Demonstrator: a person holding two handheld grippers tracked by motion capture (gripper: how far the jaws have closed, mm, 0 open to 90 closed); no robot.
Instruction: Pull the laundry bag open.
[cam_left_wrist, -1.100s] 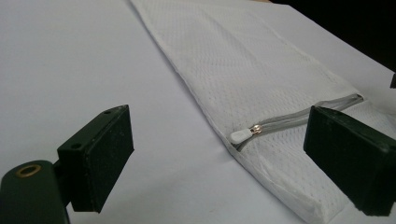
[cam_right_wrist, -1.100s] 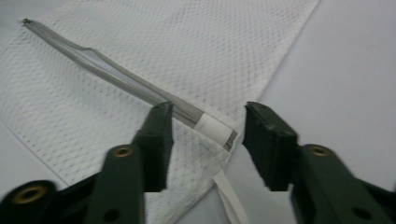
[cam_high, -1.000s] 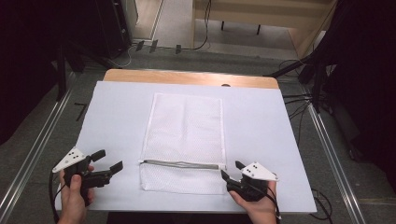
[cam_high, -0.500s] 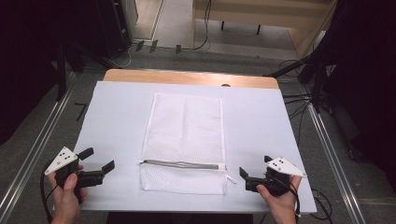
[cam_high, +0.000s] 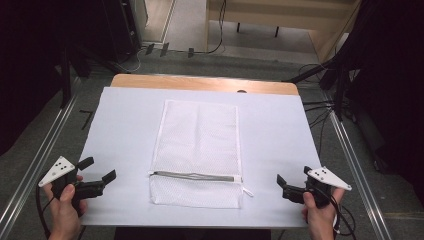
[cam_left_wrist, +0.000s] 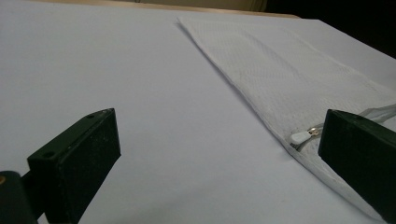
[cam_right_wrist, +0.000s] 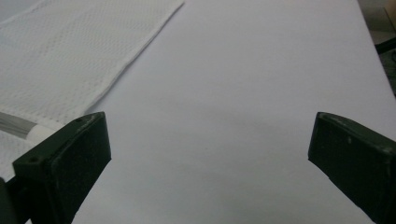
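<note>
The white mesh bag (cam_high: 197, 152) lies flat mid-worktop (cam_high: 125, 125), its grey zipper (cam_high: 192, 176) drawn straight across the near end, so it looks closed and any work on it appears finished. Left tongs (cam_high: 97, 171) and right tongs (cam_high: 281, 187) sit near the front corners, both spread apart and empty, well clear of the soft netting.

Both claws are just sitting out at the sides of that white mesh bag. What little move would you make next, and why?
Probably bring the left claw in toward the zipper pull. The mesh bag lies flat with its zipper apparently closed, and both claws, including the right claw, are open, empty and off the bag.
</note>
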